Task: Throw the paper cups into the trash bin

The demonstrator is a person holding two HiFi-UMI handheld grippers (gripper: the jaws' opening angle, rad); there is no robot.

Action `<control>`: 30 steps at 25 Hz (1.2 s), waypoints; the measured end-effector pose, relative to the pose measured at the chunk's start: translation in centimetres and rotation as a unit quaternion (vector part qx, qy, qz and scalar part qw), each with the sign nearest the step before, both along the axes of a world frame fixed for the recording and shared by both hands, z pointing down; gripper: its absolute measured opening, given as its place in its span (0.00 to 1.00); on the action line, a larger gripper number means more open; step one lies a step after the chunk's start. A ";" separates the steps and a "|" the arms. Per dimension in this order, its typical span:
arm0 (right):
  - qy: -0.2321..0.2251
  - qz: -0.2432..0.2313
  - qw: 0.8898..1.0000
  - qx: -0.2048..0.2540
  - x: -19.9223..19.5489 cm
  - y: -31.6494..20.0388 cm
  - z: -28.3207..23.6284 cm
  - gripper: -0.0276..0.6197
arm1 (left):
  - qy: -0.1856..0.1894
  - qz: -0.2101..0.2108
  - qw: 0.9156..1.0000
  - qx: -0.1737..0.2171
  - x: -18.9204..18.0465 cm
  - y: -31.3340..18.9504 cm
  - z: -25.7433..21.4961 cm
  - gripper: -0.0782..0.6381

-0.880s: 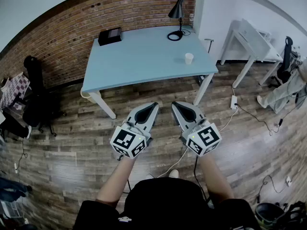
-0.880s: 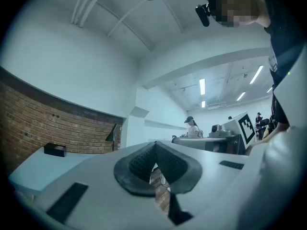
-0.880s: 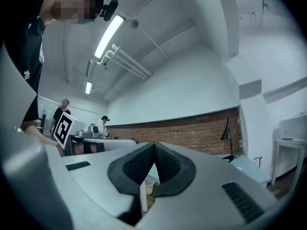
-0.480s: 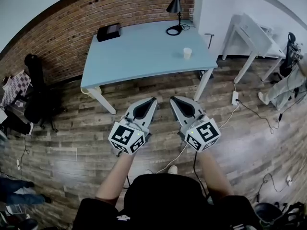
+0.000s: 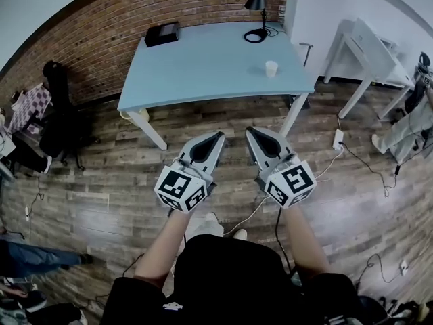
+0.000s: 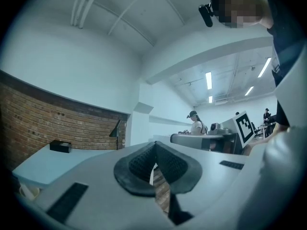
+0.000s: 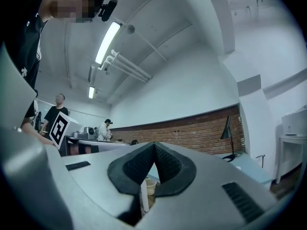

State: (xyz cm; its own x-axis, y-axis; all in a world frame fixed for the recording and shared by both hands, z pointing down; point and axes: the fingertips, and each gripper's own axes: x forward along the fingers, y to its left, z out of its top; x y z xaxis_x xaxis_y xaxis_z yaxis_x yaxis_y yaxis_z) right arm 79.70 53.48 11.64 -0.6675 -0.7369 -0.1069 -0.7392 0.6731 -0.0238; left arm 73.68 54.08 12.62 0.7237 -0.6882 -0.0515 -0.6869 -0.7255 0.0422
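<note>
– Tongs first: found the left gripper [image 6: 154, 153] clenched, pads pressed together, nothing between them. Found the right gripper [image 7: 153, 151] clenched the same way, also empty. Held both about level, side by side, over the wooden floor [image 5: 101, 181], in front of the table.
– And spotted the paper cup [image 5: 271, 68] where?
– Stood upright on the blue table [image 5: 203, 66], near its right front corner, well apart from both tongs. Noticed only this one cup. Farther back on the table, saw a black lamp [image 5: 259, 5] and a black box [image 5: 162, 34].
– Judged the cup how, for handling?
– Probably very light, thin-walled, easy to crush and easy to tip over. Would have opened the jaws wide first, then closed gently across the middle of the wall, or just under the stiffer rim. Would not have squeezed hard.
– Found the bin?
– Not surely. Noticed a beige round container [image 5: 128, 114] under the table's left end, beside a leg. Possibly the trash bin, but could not confirm.
</note>
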 end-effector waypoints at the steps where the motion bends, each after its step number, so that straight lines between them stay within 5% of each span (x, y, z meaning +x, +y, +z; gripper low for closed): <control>1: 0.000 -0.002 1.000 0.001 0.0 -0.2 0.0 0.05 | -0.001 -0.002 1.000 0.000 0.0 -0.3 0.0 0.12; 12: 0.009 0.004 1.000 -0.004 0.8 -5.1 0.5 0.05 | 0.007 0.001 1.000 -0.008 0.8 -5.6 0.9 0.12; 30: 0.023 0.038 0.998 -0.040 -1.9 -21.7 2.2 0.05 | 0.023 0.032 0.999 -0.030 -1.9 -22.3 1.7 0.12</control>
